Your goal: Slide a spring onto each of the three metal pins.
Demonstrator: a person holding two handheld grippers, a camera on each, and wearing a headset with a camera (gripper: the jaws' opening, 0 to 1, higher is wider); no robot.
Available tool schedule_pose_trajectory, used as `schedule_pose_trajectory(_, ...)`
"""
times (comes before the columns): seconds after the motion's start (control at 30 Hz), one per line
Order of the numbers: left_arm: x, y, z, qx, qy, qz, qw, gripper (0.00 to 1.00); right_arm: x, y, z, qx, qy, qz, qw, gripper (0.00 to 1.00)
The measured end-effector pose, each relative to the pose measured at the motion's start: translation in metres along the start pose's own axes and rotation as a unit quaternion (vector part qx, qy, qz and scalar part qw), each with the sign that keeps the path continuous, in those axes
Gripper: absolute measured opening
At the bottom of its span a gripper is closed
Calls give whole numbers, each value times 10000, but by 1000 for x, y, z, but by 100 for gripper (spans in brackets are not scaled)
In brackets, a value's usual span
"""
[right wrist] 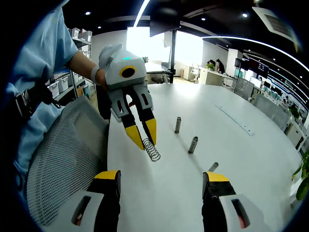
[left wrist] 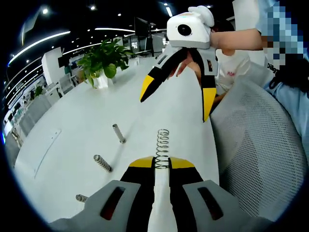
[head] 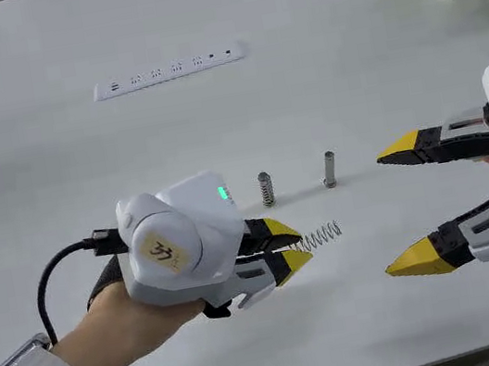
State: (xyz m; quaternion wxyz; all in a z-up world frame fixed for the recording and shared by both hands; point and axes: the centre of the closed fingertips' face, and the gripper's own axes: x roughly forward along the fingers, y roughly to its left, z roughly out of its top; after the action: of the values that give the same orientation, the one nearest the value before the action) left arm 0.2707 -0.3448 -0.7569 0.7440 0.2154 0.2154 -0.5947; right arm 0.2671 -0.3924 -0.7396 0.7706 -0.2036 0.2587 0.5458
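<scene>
Left gripper [head: 301,242], held level, pinches a spring [head: 321,236] by one end (right gripper [head: 384,213] gapes wide, holding nothing).

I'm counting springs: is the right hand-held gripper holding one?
No, the right hand-held gripper is wide open with nothing between its jaws.

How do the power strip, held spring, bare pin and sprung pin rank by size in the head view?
1. Power strip, largest by far.
2. Held spring, in the left gripper.
3. Bare pin and sprung pin: look alike, unranked.
</scene>
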Motion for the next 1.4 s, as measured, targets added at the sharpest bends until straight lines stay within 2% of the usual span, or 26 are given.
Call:
schedule_pose_trajectory(0.17,0,-6,6,23,-134,-95,9999,7,6,5,4,-105,67,202,9997,55)
schedule_pose_trajectory(0.53,-3,-15,10,98,-230,-241,9994,7,11,22,12,-278,90,608,9977,29)
schedule_pose_trajectory(0.77,-3,-17,13,119,-282,-268,9992,7,13,31,15,-285,105,899,9955,18)
schedule_pose_trajectory(0.87,-4,-19,13,139,-289,-295,9990,7,14,32,15,-306,122,946,9950,13)
schedule_pose_trajectory(1.0,-4,-21,14,138,-322,-334,9988,7,14,33,16,-313,145,984,9945,8)
schedule_pose_trajectory(1.13,-3,-21,14,135,-327,-343,9988,7,14,34,16,-390,195,1025,9938,8)
schedule_pose_trajectory(1.4,0,-20,15,159,-286,-372,9988,7,12,33,16,-782,519,1003,9905,7)
